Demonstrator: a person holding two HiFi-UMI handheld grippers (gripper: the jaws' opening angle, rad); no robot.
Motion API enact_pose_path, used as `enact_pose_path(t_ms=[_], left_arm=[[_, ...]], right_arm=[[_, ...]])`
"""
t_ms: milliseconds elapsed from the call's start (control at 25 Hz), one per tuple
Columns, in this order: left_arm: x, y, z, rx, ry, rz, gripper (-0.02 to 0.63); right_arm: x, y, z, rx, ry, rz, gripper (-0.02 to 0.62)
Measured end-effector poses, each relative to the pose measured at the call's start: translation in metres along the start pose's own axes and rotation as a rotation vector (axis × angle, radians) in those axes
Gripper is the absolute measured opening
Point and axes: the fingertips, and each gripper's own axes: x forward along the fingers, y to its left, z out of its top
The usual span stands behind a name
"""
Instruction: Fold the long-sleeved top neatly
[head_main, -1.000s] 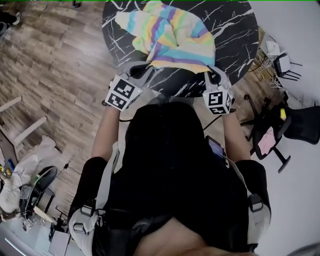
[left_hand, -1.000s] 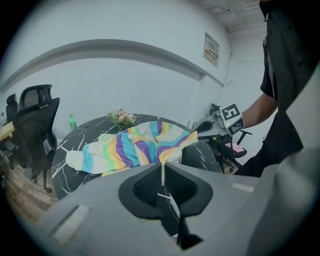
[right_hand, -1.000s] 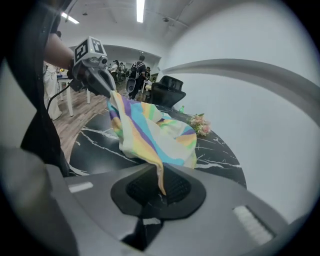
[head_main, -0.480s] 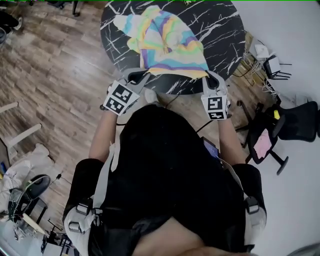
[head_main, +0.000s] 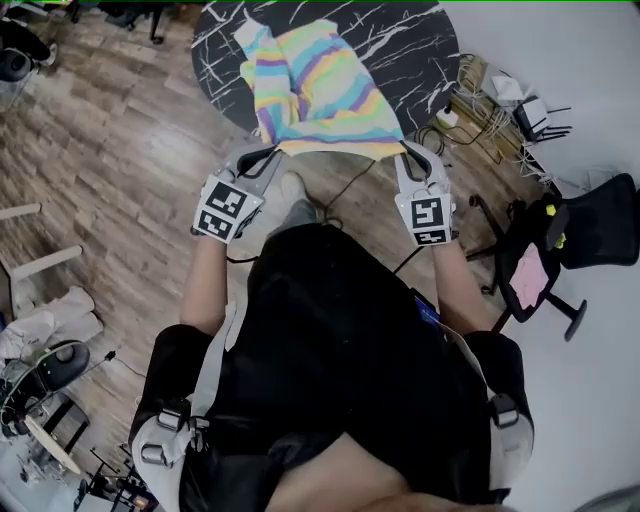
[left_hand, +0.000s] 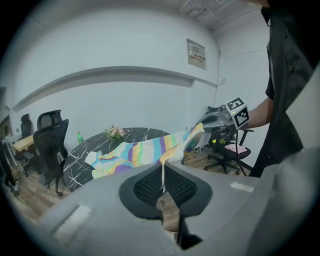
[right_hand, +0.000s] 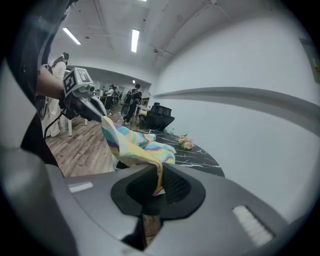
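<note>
From the head view, one striped long-sleeved top (head_main: 318, 88) lies partly on the one round black marble desk (head_main: 425, 40). Its near edge is pulled off the rim and stretched in the air between two claws. The left claw (head_main: 270, 155) grips one corner of that edge and the right claw (head_main: 405, 152) grips the other. One black office chair (head_main: 575, 235) stands off to the right.

In the left gripper view, the jaws are clenched on a thin fold of the top. The cloth runs from there across to the right claw and back down onto the desk. One bunch of flowers (left_hand: 115, 132) and one green bottle (left_hand: 79, 137) stand on the desk.

In the right gripper view, the jaws are pinched shut on the cloth edge. The top sags from there toward the desk, and the left claw holds its far corner.
</note>
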Motion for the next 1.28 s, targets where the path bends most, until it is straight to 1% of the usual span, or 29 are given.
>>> enact_pose_path(t_ms=[280,520,640,880,1120,1280], left_arm=[[-0.035,-0.091,-0.011,0.009,-0.017,0.035,0.018],[-0.061,-0.138,-0.011,0.02,-0.032,0.039,0.018],[-0.072,-0.157,-0.013,0.03,-0.023,0.037,0.018],[-0.096,-0.179,-0.016,0.056,-0.011,0.012,0.018],[-0.121,-0.183,-0.021,0.084,-0.027,-0.019,0.018],[-0.15,-0.184,-0.025,0.103,-0.031,-0.048,0.018]], right_arm=[[-0.088,0.025,-0.021,-0.012,-0.032,-0.005,0.02],[-0.139,0.038,-0.024,0.009,-0.069,-0.026,0.02],[-0.159,0.046,-0.027,0.031,-0.08,-0.03,0.02],[-0.191,0.067,-0.026,0.06,-0.095,-0.06,0.02],[-0.209,0.091,-0.014,0.068,-0.096,-0.113,0.02],[-0.223,0.117,0.0,0.112,-0.089,-0.147,0.02]])
